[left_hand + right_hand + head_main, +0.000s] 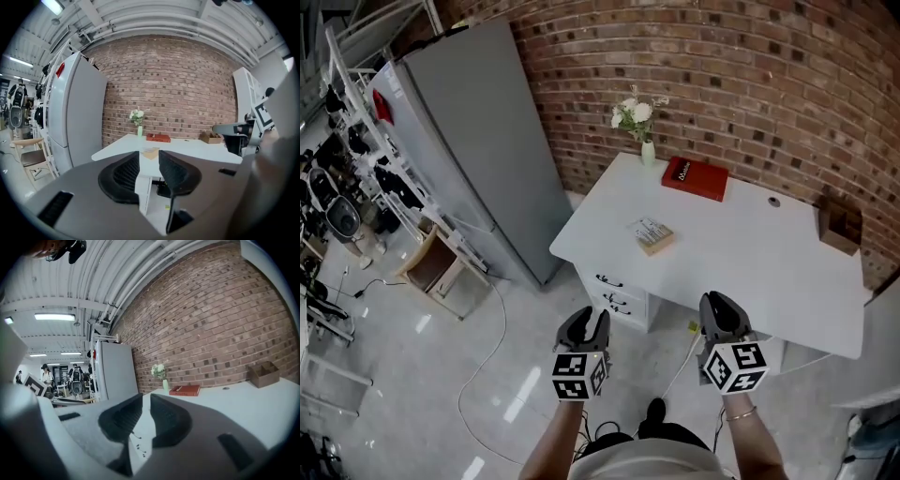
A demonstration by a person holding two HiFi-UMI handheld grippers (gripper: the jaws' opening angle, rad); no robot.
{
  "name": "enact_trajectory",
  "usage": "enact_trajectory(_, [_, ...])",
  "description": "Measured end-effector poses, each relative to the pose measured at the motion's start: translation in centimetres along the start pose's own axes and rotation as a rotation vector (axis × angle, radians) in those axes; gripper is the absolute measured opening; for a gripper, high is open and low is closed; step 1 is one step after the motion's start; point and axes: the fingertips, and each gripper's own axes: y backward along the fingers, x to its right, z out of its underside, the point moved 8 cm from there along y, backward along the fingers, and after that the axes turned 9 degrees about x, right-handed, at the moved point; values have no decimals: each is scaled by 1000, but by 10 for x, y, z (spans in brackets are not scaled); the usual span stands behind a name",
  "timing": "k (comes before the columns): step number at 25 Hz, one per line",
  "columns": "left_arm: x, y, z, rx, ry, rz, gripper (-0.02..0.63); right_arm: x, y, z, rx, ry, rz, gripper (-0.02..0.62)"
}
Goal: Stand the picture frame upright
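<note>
1. While the picture frame point(653, 235) lies flat on the white desk point(750, 272), just short of the red book point(695, 177) on the person's side, both grippers hang in the air off the desk's front edge, well apart from the frame.
2. The left gripper point(585, 323) has its jaws parted with nothing between them. Its own view looks through the gap at the frame, far off in front of the red book.
3. The right gripper point(719, 309) is empty too, its jaws separated by only a narrow slit.
4. The frame looks small and flat with a pale wooden edge, so it is probably light and stiff. Its face may be glazed and should be treated as breakable.
5. On the smooth desk top it will likely slide rather than tip if pushed, so one gripper should brace it while the other lifts.
6. The best hold is probably across the thin border on the side away from the red book, not on the face. No view shows whether there is a stand at the back.
7. A vase of white flowers point(639, 120) stands just beyond the red book by the brick wall, well apart from the frame.
</note>
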Motion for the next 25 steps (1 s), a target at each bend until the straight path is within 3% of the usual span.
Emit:
enact_trajectory(13, [-1, -73, -16, -2, -27, -24, 124, 33, -71, -8, 3, 0, -59, 37])
enact_trajectory(25, [-49, -171, -19, -8, 17, 16, 124, 44, -164, -1, -24, 17, -42, 37])
